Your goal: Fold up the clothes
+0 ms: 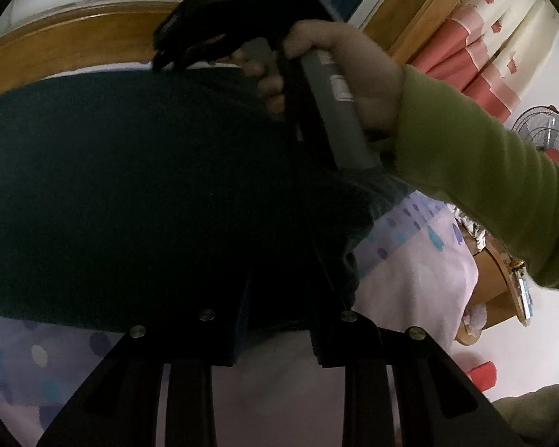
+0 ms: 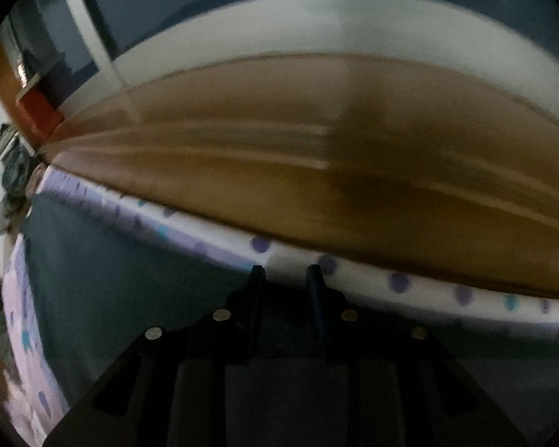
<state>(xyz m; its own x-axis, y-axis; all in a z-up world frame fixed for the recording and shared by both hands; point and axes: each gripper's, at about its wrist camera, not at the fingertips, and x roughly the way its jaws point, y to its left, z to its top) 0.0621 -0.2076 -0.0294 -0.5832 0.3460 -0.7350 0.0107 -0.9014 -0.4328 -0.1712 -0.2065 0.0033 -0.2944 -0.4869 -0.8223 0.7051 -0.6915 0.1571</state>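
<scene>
A dark teal garment point(image 1: 111, 186) lies spread on a bed with a white sheet with purple and blue dots point(image 1: 410, 260). In the left wrist view my left gripper point(image 1: 279, 290) is low over the garment's near edge, and the cloth covers its fingertips, so its jaw state is hidden. The right gripper point(image 1: 175, 48), held by a hand in a green sleeve, reaches over the garment's far edge. In the right wrist view the right gripper point(image 2: 285, 272) has its fingers a little apart at the garment's point(image 2: 130, 279) far edge, with nothing seen between them.
A wooden headboard point(image 2: 316, 149) runs along the bed's far side with a white and blue wall above it. To the right are pink curtains point(image 1: 466, 63), a fan point(image 1: 544, 134), a wooden stand point(image 1: 499, 290) and a red object point(image 1: 482, 374) on the floor.
</scene>
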